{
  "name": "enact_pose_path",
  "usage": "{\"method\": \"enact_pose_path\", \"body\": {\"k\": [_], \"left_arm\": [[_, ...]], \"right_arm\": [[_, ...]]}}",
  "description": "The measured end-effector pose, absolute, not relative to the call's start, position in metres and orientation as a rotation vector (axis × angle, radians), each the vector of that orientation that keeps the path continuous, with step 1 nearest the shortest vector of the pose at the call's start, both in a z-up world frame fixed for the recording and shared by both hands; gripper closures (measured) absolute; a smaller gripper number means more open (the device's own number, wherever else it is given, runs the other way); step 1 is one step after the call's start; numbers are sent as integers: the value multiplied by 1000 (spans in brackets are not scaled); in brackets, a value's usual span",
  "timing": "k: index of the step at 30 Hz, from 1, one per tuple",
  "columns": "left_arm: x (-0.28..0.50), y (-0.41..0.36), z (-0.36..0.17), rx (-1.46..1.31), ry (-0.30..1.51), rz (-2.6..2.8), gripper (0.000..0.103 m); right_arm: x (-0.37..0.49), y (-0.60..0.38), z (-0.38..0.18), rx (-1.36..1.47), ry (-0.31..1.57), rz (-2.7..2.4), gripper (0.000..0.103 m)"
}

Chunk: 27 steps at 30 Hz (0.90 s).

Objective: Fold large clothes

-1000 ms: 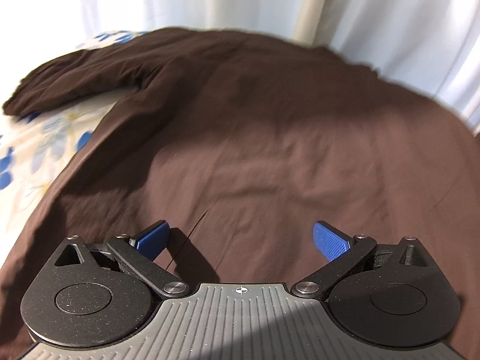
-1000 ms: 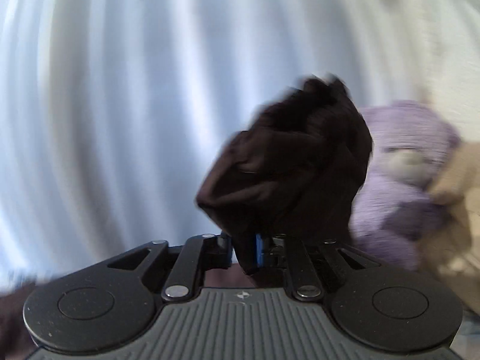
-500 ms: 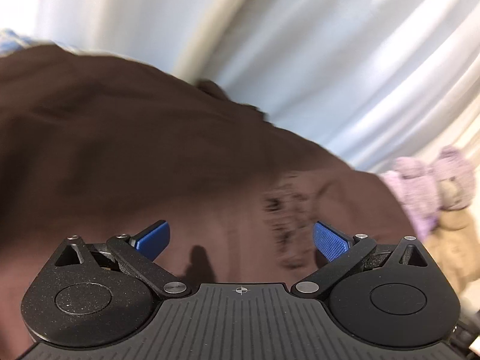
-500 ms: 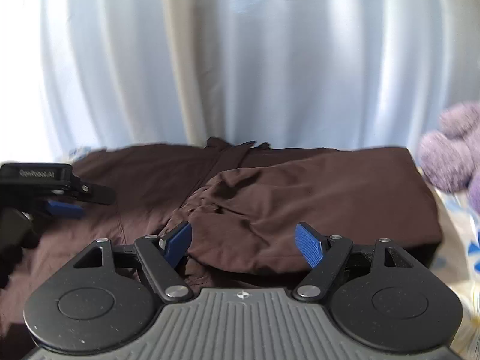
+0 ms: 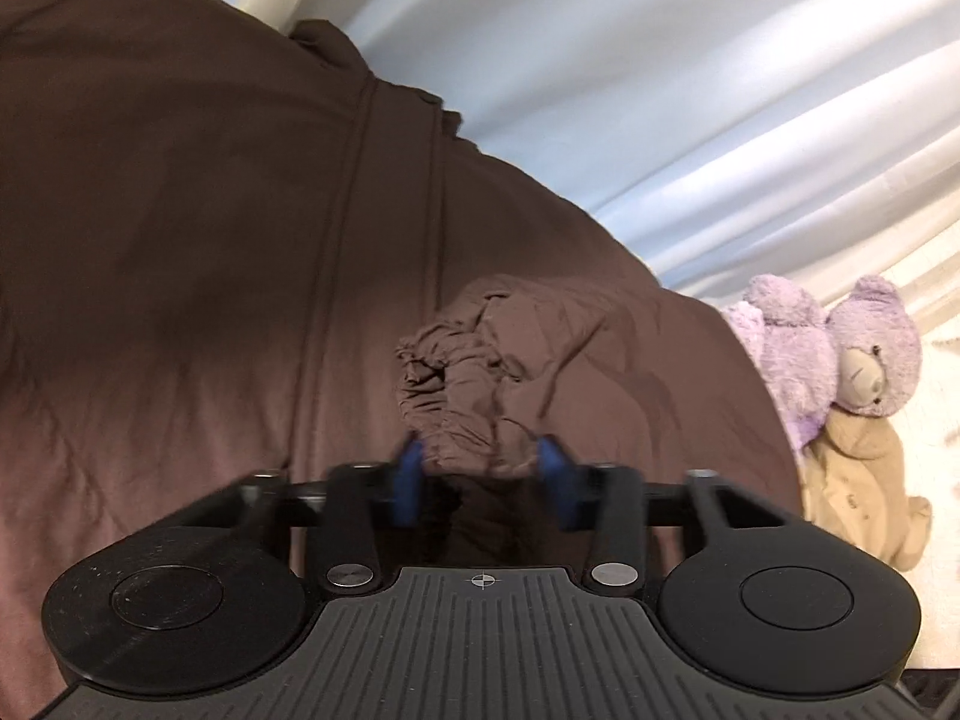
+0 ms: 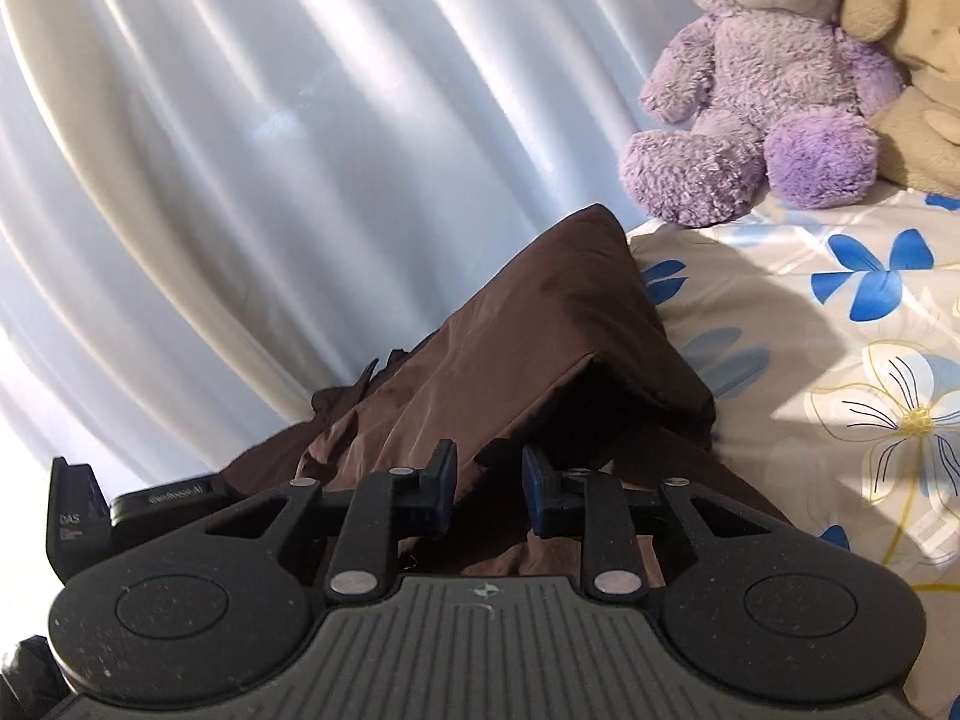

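left tongs [image 5: 480, 474] are closing, blue pads on either side of a bunched wad of the brown garment [image 5: 210, 240], just touching it. right tongs [image 6: 486, 483] are closing too, a raised fold of the garment sitting between the pads; can't tell if they're pressing it. garment is lying on the floral bed sheet [image 6: 840, 330], purple teddy [image 6: 762, 90] well apart near the curtain [image 6: 240, 150].

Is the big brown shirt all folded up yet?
Not yet. One side of the big dark brown cloth garment already lies flapped over itself. The left tool is closing on a bunched brown cuff; the right tool is closing on the flap's edge. Most of it lies spread over the flowered white bedsheet, so more folds remain.
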<state>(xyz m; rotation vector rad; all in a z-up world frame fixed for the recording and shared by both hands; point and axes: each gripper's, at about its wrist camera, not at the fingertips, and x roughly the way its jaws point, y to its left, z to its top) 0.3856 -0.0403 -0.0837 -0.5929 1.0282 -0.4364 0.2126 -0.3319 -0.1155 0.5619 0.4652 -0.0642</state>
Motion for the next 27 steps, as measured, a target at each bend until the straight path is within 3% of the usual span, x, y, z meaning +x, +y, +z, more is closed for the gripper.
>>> {"method": "enact_pose_path", "body": {"k": [3, 11, 18, 22, 27], "left_arm": [[390, -37, -66, -556, 977, -442, 81], [378, -5, 17, -154, 638, -286, 83], [387, -15, -32, -45, 736, -221, 80], [394, -20, -62, 3, 758, -185, 76], [399, -27, -69, 34, 710, -168, 75]], "right_arm": [[220, -335, -119, 595, 471, -35, 79], [221, -325, -85, 438, 406, -59, 80], [279, -312, -123, 336, 629, -133, 88], [298, -307, -146, 218, 697, -186, 101], [301, -292, -144, 97, 714, -199, 101]]}}
